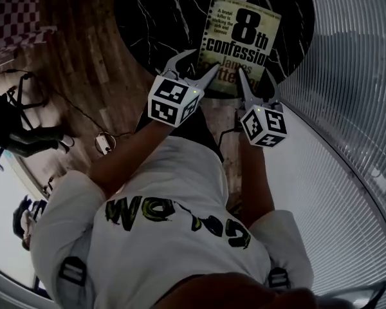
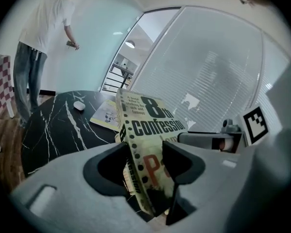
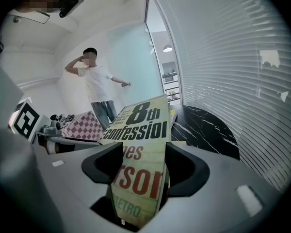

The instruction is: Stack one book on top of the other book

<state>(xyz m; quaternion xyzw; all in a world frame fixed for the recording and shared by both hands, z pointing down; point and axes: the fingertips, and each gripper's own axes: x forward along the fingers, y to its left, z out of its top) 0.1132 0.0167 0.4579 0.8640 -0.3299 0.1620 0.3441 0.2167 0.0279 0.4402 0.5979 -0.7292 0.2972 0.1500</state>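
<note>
Book (image 1: 244,37) over black marble table (image 1: 154,18), wood floor (image 1: 83,56) — slatted wall (image 1: 347,76)

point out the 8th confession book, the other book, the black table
8th confession book (image 1: 243,38): head view, title on cover
other book (image 2: 105,113): left gripper view, pale cover
black table (image 2: 53,125): left gripper view, bare top

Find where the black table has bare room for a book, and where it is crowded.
Bare: the table left of the held book, up to the small white object; a thin strip between that book and the blinds. Crowded: the far side where the second book lies, and the near edge around the left gripper and right gripper.
</note>
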